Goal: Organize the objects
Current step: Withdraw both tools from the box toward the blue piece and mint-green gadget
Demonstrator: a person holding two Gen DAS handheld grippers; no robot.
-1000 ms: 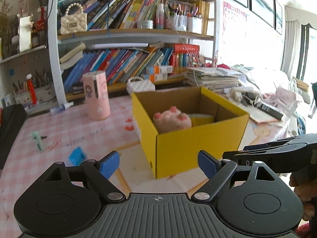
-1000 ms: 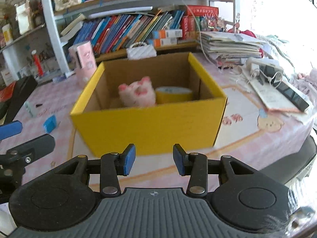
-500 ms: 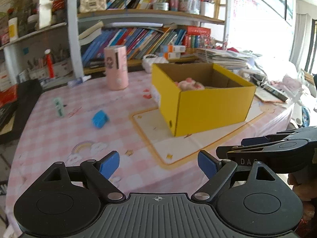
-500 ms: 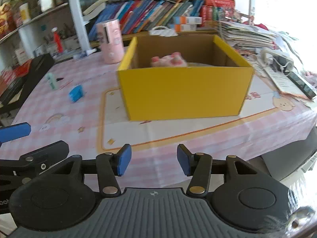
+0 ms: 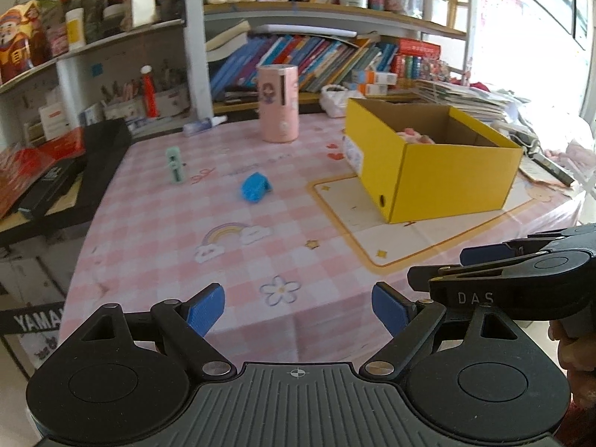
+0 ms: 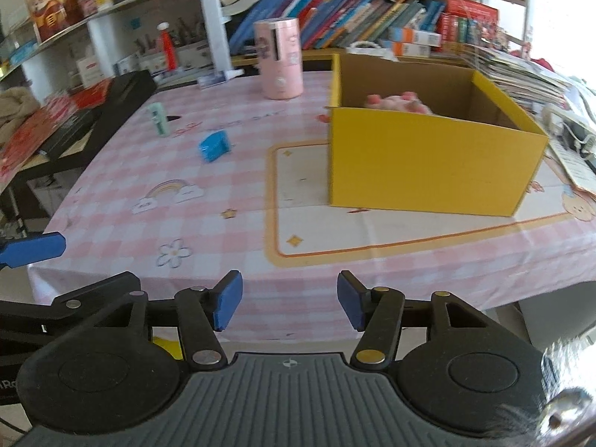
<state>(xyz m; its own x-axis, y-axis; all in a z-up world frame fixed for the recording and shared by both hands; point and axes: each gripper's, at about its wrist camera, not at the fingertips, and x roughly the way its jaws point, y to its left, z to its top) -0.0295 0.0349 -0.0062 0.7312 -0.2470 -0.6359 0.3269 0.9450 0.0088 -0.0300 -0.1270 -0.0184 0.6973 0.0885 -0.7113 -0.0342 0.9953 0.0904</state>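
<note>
An open yellow cardboard box [image 5: 450,182] [image 6: 428,171] stands on the pink checked tablecloth, with a pink plush paw [image 6: 395,102] [image 5: 413,136] inside. A small blue object [image 5: 255,186] [image 6: 213,147], a mint green tube [image 5: 174,165] [image 6: 158,119] and a pink cylinder [image 5: 279,104] [image 6: 279,59] lie left of the box. My left gripper [image 5: 298,307] is open and empty, off the table's near edge. My right gripper [image 6: 288,303] is open and empty, also off the near edge, and shows from the side in the left wrist view [image 5: 521,272].
A black keyboard case [image 5: 74,182] [image 6: 93,111] lies along the table's left side. Bookshelves [image 5: 335,48] stand behind the table. Stacked papers [image 5: 465,100] and cables lie to the right of the box. A white beaded bag [image 5: 337,98] sits behind the box.
Both grippers have pulled back from the box toward the table's near edge and beyond it; more of the tablecloth and the left side shows. Both stay open and empty.
</note>
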